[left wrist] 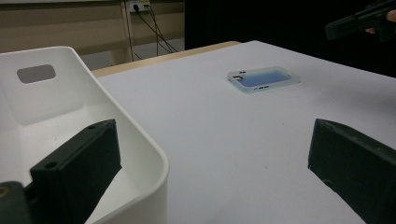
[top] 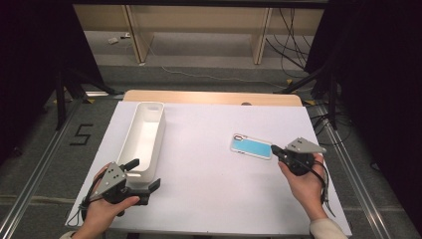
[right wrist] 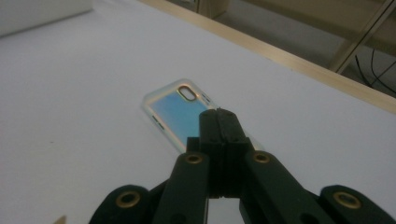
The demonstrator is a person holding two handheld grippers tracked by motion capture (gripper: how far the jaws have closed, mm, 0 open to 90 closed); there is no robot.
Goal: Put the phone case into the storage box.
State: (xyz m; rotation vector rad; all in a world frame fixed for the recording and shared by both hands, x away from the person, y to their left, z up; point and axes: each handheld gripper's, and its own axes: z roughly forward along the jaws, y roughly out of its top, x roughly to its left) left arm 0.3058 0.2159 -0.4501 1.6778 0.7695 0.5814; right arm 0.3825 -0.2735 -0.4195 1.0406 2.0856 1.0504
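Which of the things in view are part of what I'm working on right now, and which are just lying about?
In the job:
- phone case, at the shut right claw
- white bin, its near end between the open left claw's jaws

Lying about:
- cables on the floor beyond the table
- floor marker "5"

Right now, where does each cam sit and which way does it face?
High view: above the person's side, looking forward and down on the table; both hands and grippers enter at the bottom.
Left gripper view: on the left gripper, fingers open astride the bin wall, facing the phone case.
Right gripper view: on the right gripper, fingers shut, tips at the case.
All share the case.
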